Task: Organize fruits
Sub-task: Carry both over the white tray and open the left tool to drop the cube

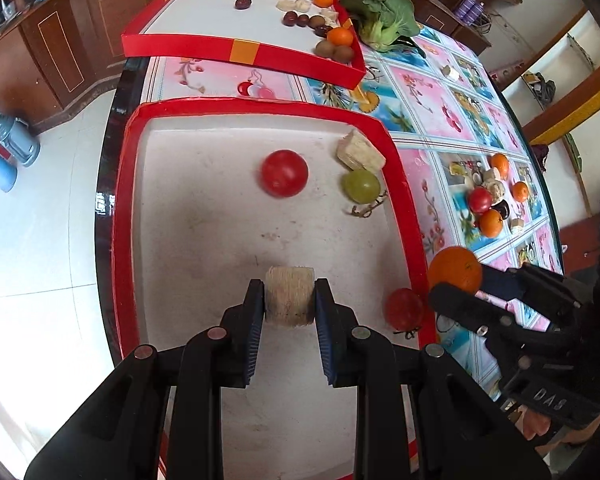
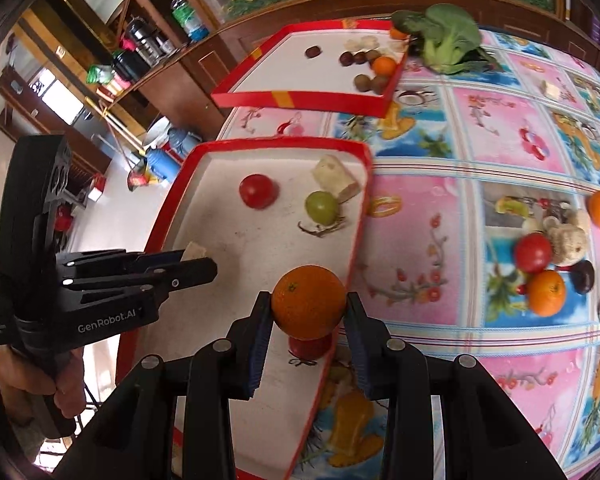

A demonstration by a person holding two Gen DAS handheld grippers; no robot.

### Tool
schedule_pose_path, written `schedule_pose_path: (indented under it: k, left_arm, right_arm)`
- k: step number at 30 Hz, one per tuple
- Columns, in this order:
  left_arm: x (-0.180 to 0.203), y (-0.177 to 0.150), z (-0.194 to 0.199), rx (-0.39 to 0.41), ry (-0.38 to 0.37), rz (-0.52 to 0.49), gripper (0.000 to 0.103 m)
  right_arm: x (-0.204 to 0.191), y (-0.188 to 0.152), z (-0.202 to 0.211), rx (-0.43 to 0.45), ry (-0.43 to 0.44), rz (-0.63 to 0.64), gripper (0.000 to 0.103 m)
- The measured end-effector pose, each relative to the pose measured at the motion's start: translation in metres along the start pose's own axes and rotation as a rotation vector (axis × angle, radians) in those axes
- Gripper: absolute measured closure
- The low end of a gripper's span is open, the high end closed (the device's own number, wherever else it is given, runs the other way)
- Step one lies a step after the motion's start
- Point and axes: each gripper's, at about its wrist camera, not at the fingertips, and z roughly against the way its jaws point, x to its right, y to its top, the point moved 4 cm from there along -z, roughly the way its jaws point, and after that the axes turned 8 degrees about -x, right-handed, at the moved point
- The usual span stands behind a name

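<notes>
A flowered tablecloth (image 2: pixel 420 216) covers the table, with two red trays at its left edge.

Your left gripper (image 1: pixel 289 300) is clamped on a pale fibrous chunk (image 1: pixel 290 296) above the near tray (image 1: pixel 122 216), toward its near end. Your right gripper (image 2: pixel 309 312) pinches an orange (image 2: pixel 309 307) over that tray's right rim, above a small red tomato (image 1: pixel 405 309) lying against the rim. Farther up the tray sit a second red tomato (image 1: pixel 284 173), a green grape (image 1: pixel 361 186) and a pale block (image 1: pixel 360 151) by the far right corner. The far tray (image 1: pixel 236 49) holds oranges, kiwis and dark fruits in its right corner, with leafy greens (image 1: pixel 384 20) just beside it. A loose fruit pile (image 2: pixel 548 264) lies toward the table's right edge.
</notes>
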Motion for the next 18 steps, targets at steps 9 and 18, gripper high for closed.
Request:
schedule_pose_path:
  k: [9,18]
  left_arm:
    - [-0.001,0.022,-0.010,-0.012,0.002,-0.003,0.081]
    - [0.007,0.042,-0.023,-0.030,0.002,-0.029,0.081]
  right_arm:
    - [-0.012,0.008,-0.028,-0.040,0.004,0.023,0.067]
    - [-0.009,0.008,-0.042,-0.059,-0.004,0.017,0.067]
